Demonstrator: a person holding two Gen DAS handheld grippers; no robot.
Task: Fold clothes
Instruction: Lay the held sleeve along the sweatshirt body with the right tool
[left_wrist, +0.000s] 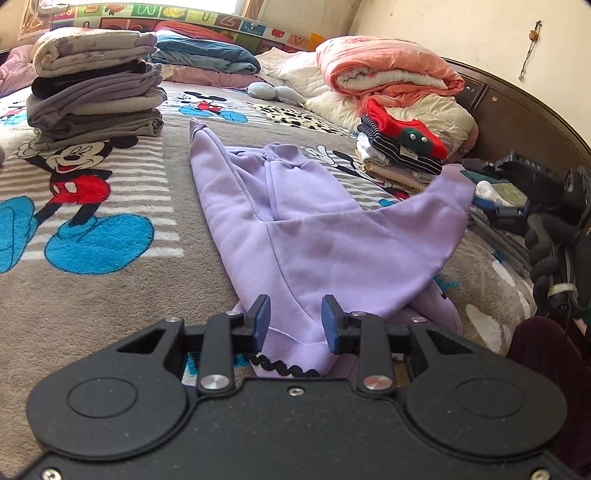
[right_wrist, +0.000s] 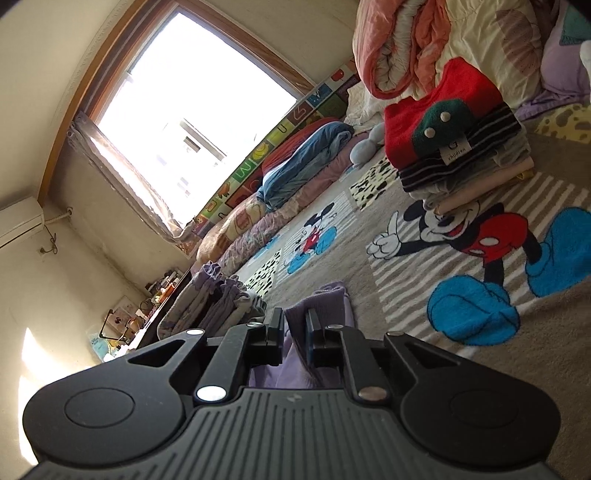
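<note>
Left wrist view shows the soft purple sweatshirt (left_wrist: 295, 229) half folded on the cartoon-mouse blanket (left_wrist: 110, 206) near the bed's front edge, its hem between the left gripper (left_wrist: 295, 325) pads without clear pinching, while the right gripper (right_wrist: 295, 328) stands narrowly apart around purple cloth, so a lifted side could flop back.

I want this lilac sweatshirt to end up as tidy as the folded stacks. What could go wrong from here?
1. The right tongs have lilac cloth between them but stand slightly apart; the raised corner may slip and the fold collapse.
2. The left tongs straddle a bunched hem of the sweatshirt; pulling could drag the whole garment.
3. The children's clothes stack sits close beside the lifted cloth and could be knocked.
</note>
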